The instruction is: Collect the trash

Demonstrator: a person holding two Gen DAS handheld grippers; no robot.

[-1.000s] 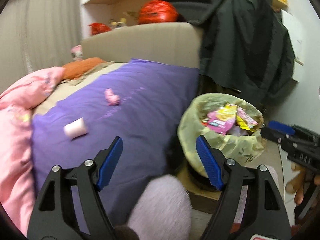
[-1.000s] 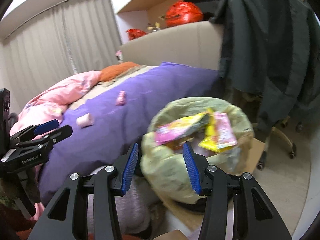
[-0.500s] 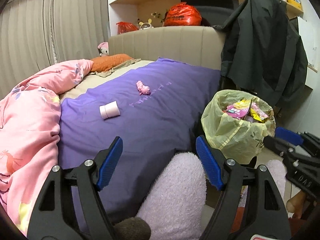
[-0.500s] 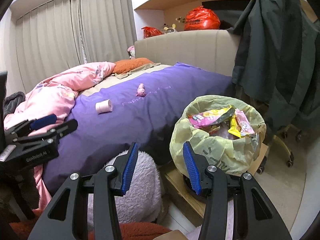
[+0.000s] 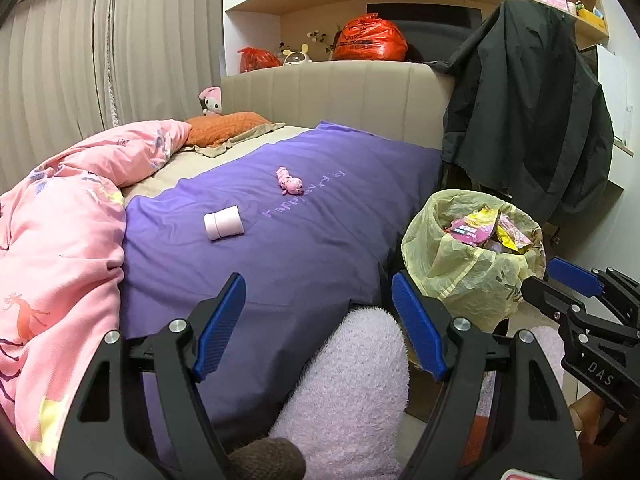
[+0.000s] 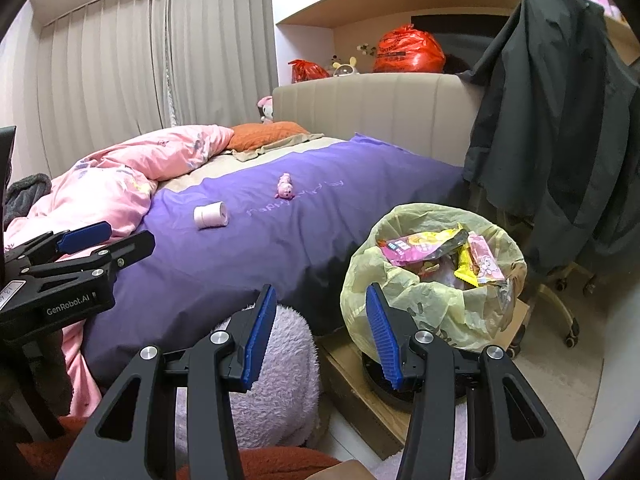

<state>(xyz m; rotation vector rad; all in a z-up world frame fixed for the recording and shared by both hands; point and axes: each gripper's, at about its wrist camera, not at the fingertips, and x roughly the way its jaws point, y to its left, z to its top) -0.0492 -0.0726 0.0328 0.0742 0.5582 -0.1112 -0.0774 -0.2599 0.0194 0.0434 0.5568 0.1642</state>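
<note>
Cup [image 5: 223, 221] lies on its side on the bed [image 5: 320, 240], long axis crosswise, mouth rightward; both grippers [image 5: 314, 312] [image 6: 320, 320] gape, jaws apart, empty.

Black tongs [image 5: 314, 314] carry ribbed blue pads [image 6: 259, 336] and silver screws.

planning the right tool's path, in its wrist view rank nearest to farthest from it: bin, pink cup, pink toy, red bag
1. Bin, right beside the right tool, on the floor by the bed.
2. Pink cup, lying left on the purple cover.
3. Pink toy, farther up the cover, centre.
4. Red bag, on the ledge behind the headboard.
</note>
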